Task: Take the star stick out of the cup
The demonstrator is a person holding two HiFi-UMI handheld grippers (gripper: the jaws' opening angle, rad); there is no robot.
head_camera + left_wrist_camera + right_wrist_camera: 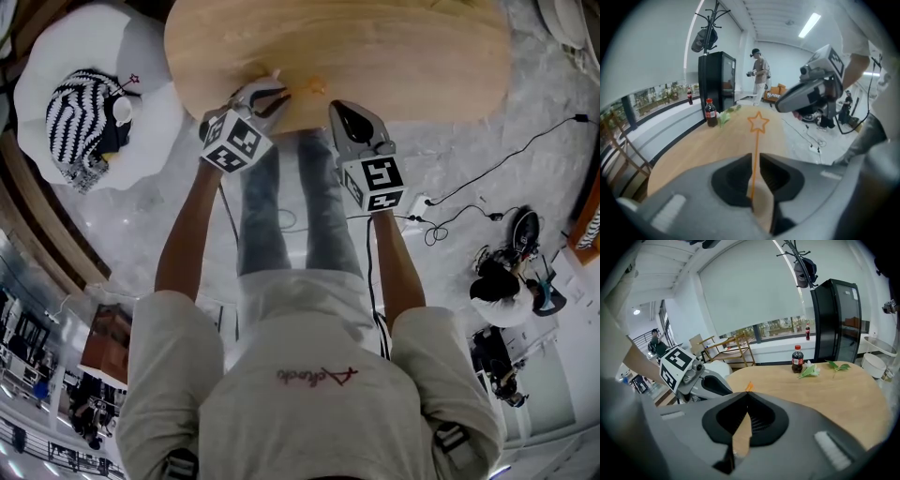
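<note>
Where the two grey fingers of the left gripper press together, we find them clamped on the thin orange shaft of the star stick. The hold is low on its length, and the outlined star head stands free beyond the tips, over the wooden table. We judge the stick to be very light, thin and a little bendy, so it could swing or slide sideways in a loose pinch. A gentle hold low on the shaft, as here, with a straight pull along its length, would suit it, and the hollow star is best left alone. No cup shows in any view, so we cannot say where it is; the stick looks already clear of it. The right gripper has its fingers closed on each other with nothing visibly between them. A sliver of orange, probably the star, shows just past its tips, and we cannot tell whether it touches them. In the head view both grippers hover side by side at the table's near edge, the left one angled inward, with both forearms reaching forward and down.
</note>
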